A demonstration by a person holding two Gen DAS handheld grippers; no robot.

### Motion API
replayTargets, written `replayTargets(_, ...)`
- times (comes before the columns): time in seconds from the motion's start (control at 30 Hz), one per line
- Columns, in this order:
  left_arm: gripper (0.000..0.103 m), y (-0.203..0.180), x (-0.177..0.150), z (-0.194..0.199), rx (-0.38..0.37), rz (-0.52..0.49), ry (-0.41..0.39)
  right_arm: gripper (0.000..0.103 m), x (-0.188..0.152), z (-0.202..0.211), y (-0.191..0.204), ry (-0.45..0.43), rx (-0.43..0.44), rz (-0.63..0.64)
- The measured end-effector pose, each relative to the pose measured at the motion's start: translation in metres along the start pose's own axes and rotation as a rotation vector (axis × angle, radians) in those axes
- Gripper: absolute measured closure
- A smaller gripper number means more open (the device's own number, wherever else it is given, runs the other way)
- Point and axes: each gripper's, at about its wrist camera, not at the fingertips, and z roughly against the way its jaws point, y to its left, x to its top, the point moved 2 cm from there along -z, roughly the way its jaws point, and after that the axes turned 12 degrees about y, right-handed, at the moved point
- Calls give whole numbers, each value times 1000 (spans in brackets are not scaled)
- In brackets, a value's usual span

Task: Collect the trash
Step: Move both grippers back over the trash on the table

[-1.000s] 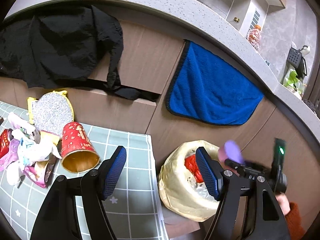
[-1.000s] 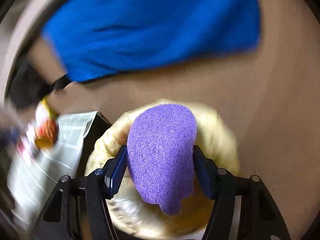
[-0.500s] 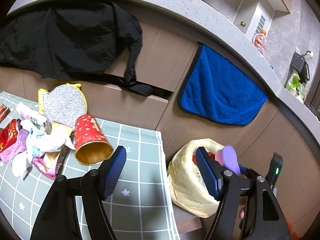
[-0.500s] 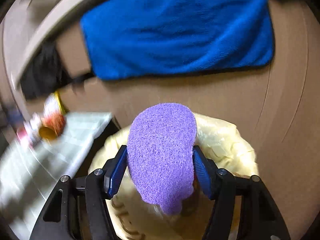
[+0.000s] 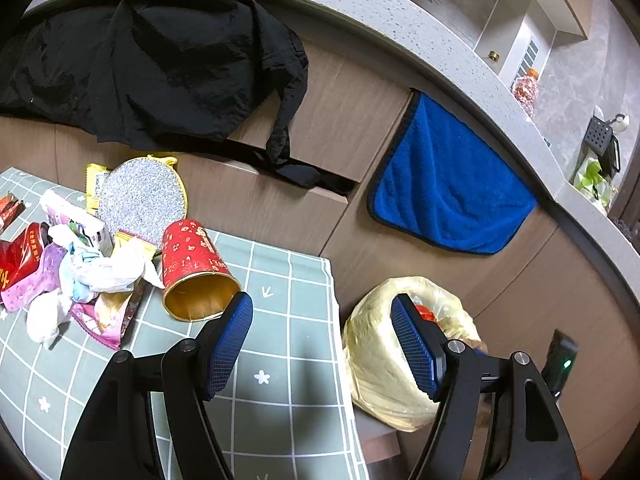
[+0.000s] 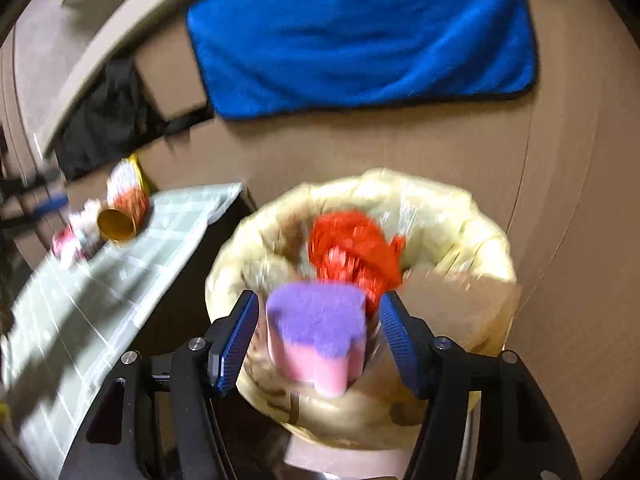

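While the right tongs [image 6: 314, 336] gape over the bag [image 6: 472, 220] with the sponge [image 6: 316, 332] loose between them, the left tongs [image 5: 320, 340], spread and empty, sit nearer the cup [image 5: 194, 270], its mouth facing them at frame centre-left.

Home kitchen: stone countertop [image 5: 460, 80], wood cabinets [image 5: 340, 128], hanging towel [image 5: 448, 180].

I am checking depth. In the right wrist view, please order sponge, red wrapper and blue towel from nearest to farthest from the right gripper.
1. Sponge, between the fingers.
2. Red wrapper, inside the bag behind it.
3. Blue towel, hanging on the cabinet above.
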Motion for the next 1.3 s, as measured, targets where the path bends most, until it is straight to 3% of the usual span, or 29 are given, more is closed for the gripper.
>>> replayTargets(0.13, 31, 5, 0, 5, 4, 4, -13, 41, 27, 22, -4, -73, 21, -61)
replayTargets(0.23, 31, 12, 0, 14, 32, -3, -33, 41, 47, 27, 12, -19, 119, -49)
replayTargets(0.4, 31, 41, -2, 30, 112, -4, -63, 57, 61, 37, 82, -44, 26, 138)
replayTargets(0.5, 31, 65, -6, 41, 158, 15, -67, 59, 64, 35, 126, -53, 10, 220)
replayTargets(0.77, 31, 137, -22, 76, 235, 84, -83, 60, 69, 9, 218, -23, 55, 328)
replayTargets(0.93, 31, 186, -40, 97, 205, 160, -62, 60, 73, -21, 246, 55, 127, 313)
replayTargets(1.03, 31, 205, -48, 111, 240, 185, -85, 60, 74, -47, 263, 118, 168, 330)
replayTargets(1.2, 31, 232, -52, 127, 292, 201, -107, 64, 78, -77, 288, 119, 135, 368)
replayTargets(1.3, 31, 251, -41, 132, 338, 193, -110, 64, 86, -79, 293, 106, 176, 343)
